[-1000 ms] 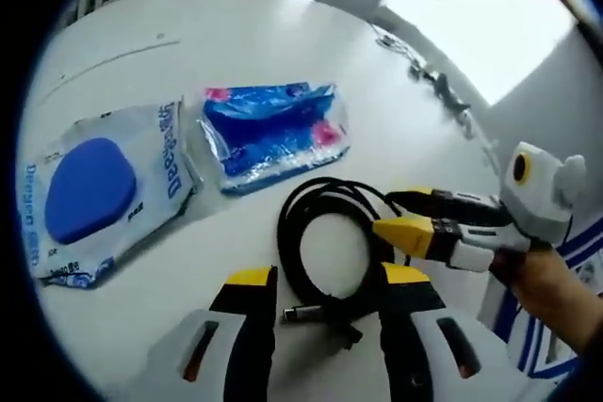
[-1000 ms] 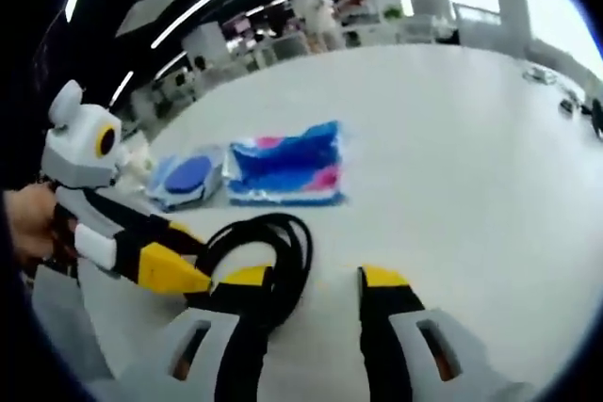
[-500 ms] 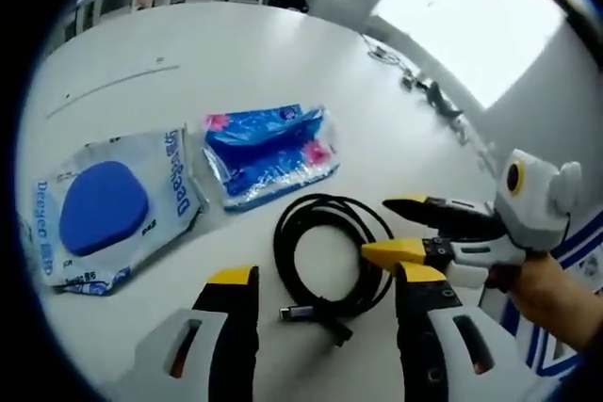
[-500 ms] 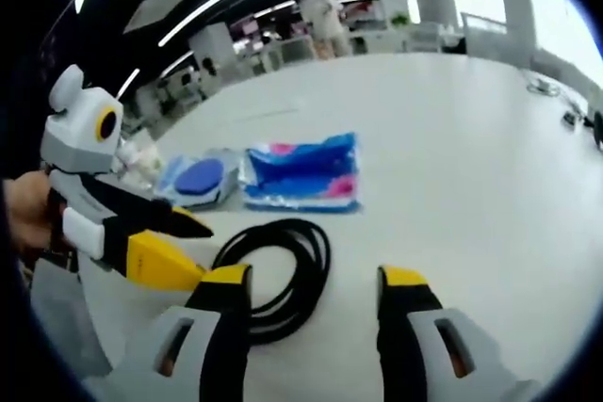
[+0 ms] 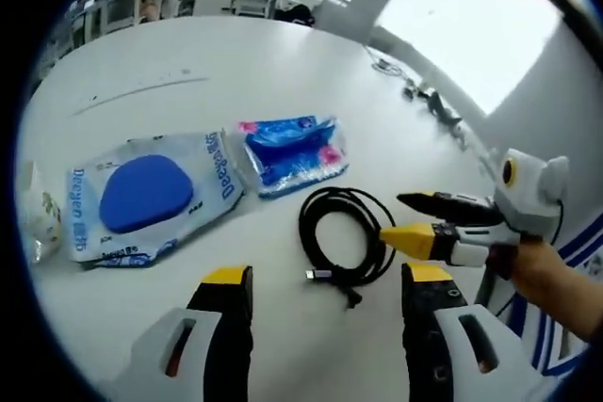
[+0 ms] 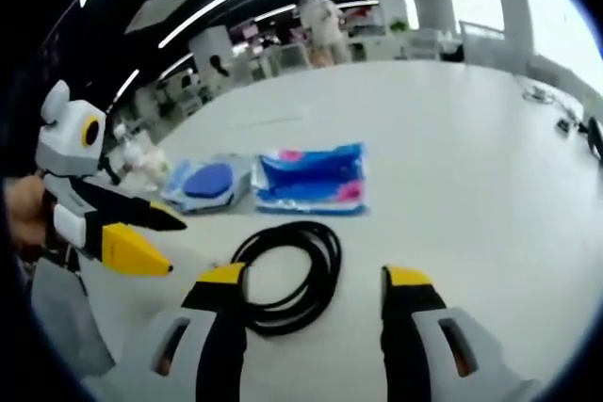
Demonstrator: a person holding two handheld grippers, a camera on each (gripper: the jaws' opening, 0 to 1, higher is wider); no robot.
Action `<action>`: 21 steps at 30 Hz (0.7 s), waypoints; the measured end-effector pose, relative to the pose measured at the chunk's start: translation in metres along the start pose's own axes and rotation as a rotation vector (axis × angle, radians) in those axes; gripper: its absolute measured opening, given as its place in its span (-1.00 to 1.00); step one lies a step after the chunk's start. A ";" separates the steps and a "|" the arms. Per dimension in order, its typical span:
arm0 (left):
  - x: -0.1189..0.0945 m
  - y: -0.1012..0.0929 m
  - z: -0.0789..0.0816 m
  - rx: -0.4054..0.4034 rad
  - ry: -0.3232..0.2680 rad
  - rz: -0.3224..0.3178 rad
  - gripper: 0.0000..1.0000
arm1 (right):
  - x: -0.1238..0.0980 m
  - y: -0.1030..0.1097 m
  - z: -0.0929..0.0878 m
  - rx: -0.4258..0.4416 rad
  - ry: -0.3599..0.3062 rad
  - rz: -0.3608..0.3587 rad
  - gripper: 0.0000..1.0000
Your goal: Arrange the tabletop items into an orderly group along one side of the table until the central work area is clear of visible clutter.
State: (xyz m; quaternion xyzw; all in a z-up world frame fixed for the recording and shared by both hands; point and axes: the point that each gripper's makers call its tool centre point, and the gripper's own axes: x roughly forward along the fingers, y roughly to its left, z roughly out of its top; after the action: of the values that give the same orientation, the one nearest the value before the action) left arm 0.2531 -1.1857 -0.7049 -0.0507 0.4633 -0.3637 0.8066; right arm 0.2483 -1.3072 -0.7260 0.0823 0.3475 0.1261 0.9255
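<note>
1. A white bench [image 5: 283, 63] carries three things close together: a coiled black cable [image 5: 341, 244], a blue and pink packet [image 5: 287, 152], and a clear packet with a large blue oval on it [image 5: 151, 197].
2. In the left gripper view, the left claw [image 5: 320, 298] hangs above the bench with its yellow-tipped jaws spread apart and nothing between them.
3. The cable lies flat on the bench just ahead of that claw, with its plug end lying toward the jaws.
4. The blue and pink packet lies just beyond the cable; the oval packet is beside it, their edges touching or nearly so.
5. A small crumpled clear wrapper [image 5: 42, 218] lies by the far edge of the oval packet.
6. The right claw [image 5: 410, 218] comes in from the side in this view, held by a hand [image 5: 556, 280]; its tips sit over the rim of the cable coil, parted, and grip nothing.
7. In the right gripper view, the right claw [image 6: 316, 280] is open above the bench, the cable [image 6: 287, 275] lying partly between its jaws.
8. The left claw [image 6: 155, 242] shows at the side of that view, jaws apart and empty, near the cable but not touching it.
9. Beyond the cable lie the blue and pink packet [image 6: 311, 179] and the oval packet [image 6: 207, 182], side by side.
</note>
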 end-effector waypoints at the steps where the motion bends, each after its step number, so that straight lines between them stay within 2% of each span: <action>1: -0.005 0.003 0.000 -0.007 -0.011 0.009 0.31 | -0.001 0.006 0.000 0.000 0.000 0.001 0.10; 5: -0.018 0.009 -0.002 -0.009 -0.016 0.017 0.42 | -0.004 0.020 0.000 0.006 -0.002 0.004 0.12; 13: -0.053 0.022 0.004 -0.014 -0.070 0.037 0.55 | -0.012 0.044 -0.005 -0.005 0.018 0.014 0.19; 16: -0.065 0.028 0.002 -0.016 -0.085 0.044 0.60 | -0.016 0.053 -0.005 -0.005 0.021 0.018 0.26; 21: -0.094 0.046 -0.011 -0.029 -0.102 0.059 0.66 | -0.022 0.068 -0.004 -0.007 0.022 0.027 0.31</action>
State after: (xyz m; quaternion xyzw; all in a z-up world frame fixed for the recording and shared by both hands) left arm 0.2406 -1.0901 -0.6636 -0.0671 0.4280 -0.3298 0.8388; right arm 0.2176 -1.2483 -0.6995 0.0826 0.3560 0.1408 0.9201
